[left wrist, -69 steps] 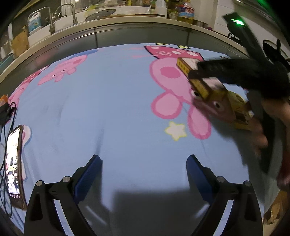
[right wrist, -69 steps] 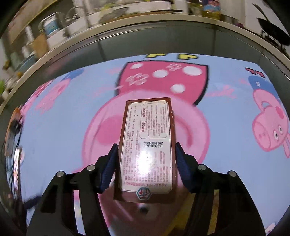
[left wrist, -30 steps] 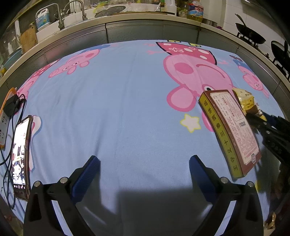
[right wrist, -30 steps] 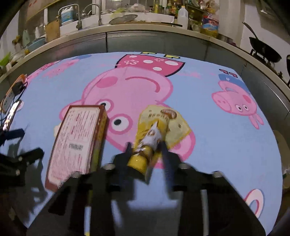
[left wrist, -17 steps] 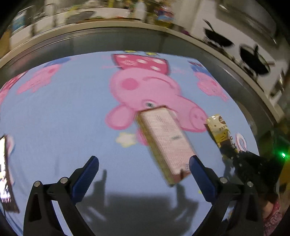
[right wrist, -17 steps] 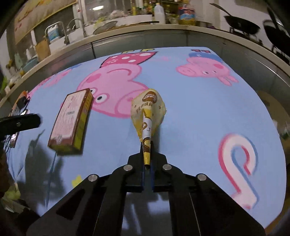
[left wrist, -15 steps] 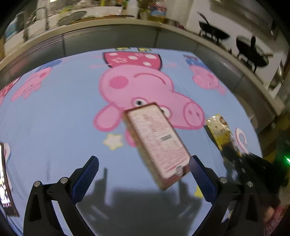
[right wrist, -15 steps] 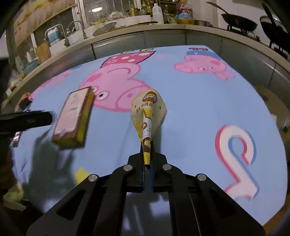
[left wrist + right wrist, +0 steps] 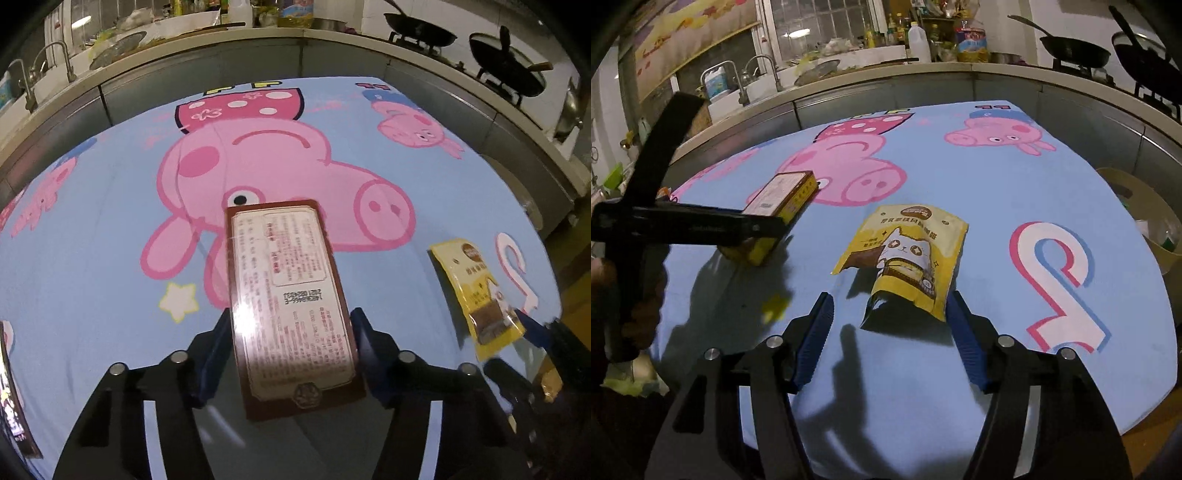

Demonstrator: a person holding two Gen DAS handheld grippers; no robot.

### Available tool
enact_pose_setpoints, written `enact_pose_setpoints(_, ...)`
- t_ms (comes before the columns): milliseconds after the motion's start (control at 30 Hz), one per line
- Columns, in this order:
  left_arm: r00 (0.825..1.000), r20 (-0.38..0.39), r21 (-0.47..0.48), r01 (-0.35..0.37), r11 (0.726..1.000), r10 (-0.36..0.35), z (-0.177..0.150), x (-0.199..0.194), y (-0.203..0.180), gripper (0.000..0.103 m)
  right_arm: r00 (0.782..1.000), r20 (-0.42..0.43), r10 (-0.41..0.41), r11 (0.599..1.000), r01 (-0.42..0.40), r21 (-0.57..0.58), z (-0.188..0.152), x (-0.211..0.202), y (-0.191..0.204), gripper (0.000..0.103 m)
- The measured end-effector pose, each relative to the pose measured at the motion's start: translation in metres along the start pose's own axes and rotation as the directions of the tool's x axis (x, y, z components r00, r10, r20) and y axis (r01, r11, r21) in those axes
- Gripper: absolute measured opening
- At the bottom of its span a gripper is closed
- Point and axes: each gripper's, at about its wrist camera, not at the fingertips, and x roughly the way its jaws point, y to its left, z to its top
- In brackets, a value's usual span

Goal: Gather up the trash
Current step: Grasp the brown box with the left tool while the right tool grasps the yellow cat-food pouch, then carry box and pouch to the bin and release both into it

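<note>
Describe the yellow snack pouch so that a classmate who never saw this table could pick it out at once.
On the light blue cartoon-pig tablecloth, the crumpled yellow foil pouch lies right of the brown and yellow cardboard box. Only it bears a white cartoon cat.

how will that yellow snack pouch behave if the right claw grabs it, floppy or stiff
Probably floppy: the yellow pouch lies crumpled on the blue cloth, its torn near edge curling up. It looks empty, so likely very light and apt to slide when nudged. The open right claw straddles its near end; a pinch would likely just fold it flat.
</note>
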Motion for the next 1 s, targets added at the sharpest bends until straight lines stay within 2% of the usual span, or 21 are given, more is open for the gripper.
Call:
enact_pose_setpoints(167, 0.997, -0.015, -0.007, 0.077, 0.997, -0.077, -0.012, -0.01, 0.001, 0.06, 1.0, 0.032, -0.001, 1.0, 0.001, 0.02, 0.006, 0.001, -0.005, 0.063)
enact_pose_setpoints(233, 0.992, -0.019, -0.004, 0.123, 0.992, -0.123, -0.011, -0.013, -0.005, 0.059, 1.0, 0.016, 0.013, 1.0, -0.013, 0.022, 0.008, 0.008, -0.008, 0.039)
enact_pose_setpoints(267, 0.99, -0.019, 0.002, 0.137, 0.991, -0.137, -0.01, -0.014, -0.009, 0.059, 1.0, -0.001, 0.028, 0.999, -0.028, 0.028, 0.01, 0.012, -0.011, 0.017)
enact_pose_setpoints(300, 0.989, -0.02, 0.009, 0.147, 0.989, -0.147, -0.007, -0.014, -0.012, 0.059, 0.999, -0.011, 0.046, 0.998, -0.045, 0.053, 0.01, 0.015, -0.015, 0.003)
enact_pose_setpoints(400, 0.981, -0.031, 0.032, 0.192, 0.981, -0.191, 0.005, -0.011, -0.028, 0.059, 0.998, 0.021, 0.056, 0.993, -0.058, 0.099, 0.011, 0.012, -0.027, 0.001)
enact_pose_setpoints(600, 0.964, -0.049, 0.11, 0.266, 0.958, -0.262, 0.047, -0.002, -0.079, 0.059, 0.993, 0.112, -0.024, 0.984, 0.004, 0.177, 0.025, -0.007, -0.074, 0.001)
enact_pose_setpoints(700, 0.946, -0.062, 0.186, 0.325, 0.927, -0.319, 0.077, 0.003, -0.122, 0.059, 0.985, 0.151, -0.08, 0.97, 0.042, 0.239, 0.035, -0.02, -0.113, 0.001)
enact_pose_setpoints(800, 0.925, -0.076, 0.276, 0.378, 0.884, -0.372, 0.112, 0.013, -0.179, 0.059, 0.973, 0.174, -0.153, 0.946, 0.093, 0.31, 0.045, -0.031, -0.16, 0.001)
enact_pose_setpoints(900, 0.903, -0.107, 0.315, 0.428, 0.847, -0.416, 0.14, 0.029, -0.224, 0.059, 0.963, 0.158, -0.217, 0.917, 0.146, 0.371, 0.053, -0.036, -0.209, 0.001)
enact_pose_setpoints(1000, 0.87, -0.16, 0.323, 0.493, 0.808, -0.467, 0.166, 0.051, -0.271, 0.059, 0.954, 0.123, -0.272, 0.888, 0.2, 0.413, 0.054, -0.035, -0.253, 0.001)
